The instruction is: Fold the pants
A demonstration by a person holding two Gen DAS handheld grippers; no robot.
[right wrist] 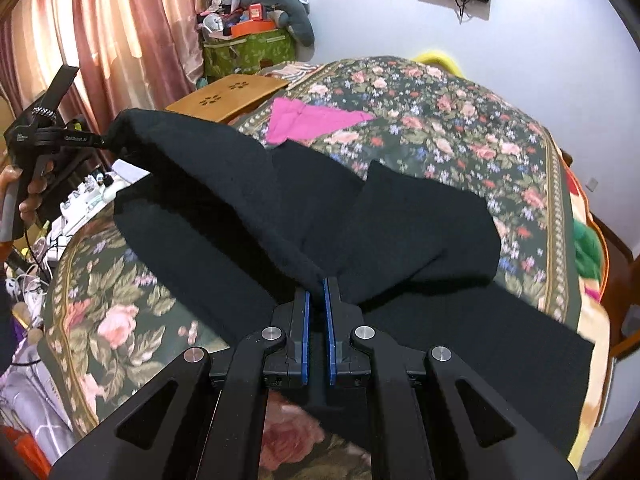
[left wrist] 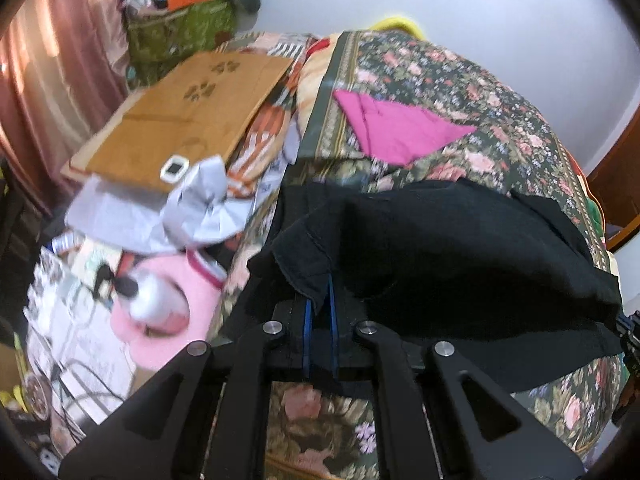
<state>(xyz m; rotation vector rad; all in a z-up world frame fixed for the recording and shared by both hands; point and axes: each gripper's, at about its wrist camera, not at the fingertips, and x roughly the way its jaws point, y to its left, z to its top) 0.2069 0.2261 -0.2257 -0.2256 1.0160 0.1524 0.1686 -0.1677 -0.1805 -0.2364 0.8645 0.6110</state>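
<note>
Black pants (left wrist: 460, 256) lie across a floral bedspread (left wrist: 460, 80). My left gripper (left wrist: 320, 300) is shut on a hemmed edge of the pants and holds it lifted above the bed. My right gripper (right wrist: 316, 286) is shut on another edge of the pants (right wrist: 248, 184), which hang stretched between the two grippers. The left gripper (right wrist: 106, 142) also shows at the far left of the right wrist view, held by a hand, with the cloth pulled up to it. Part of the pants lies flat under the lifted fold.
A folded pink cloth (left wrist: 396, 128) lies farther back on the bed (right wrist: 460, 120). A wooden lap tray (left wrist: 184, 116), crumpled paper (left wrist: 200, 208) and clutter sit left of the bed. A green bag (right wrist: 248, 50) stands by the curtain (right wrist: 120, 20). A wooden frame (right wrist: 618, 264) borders the right.
</note>
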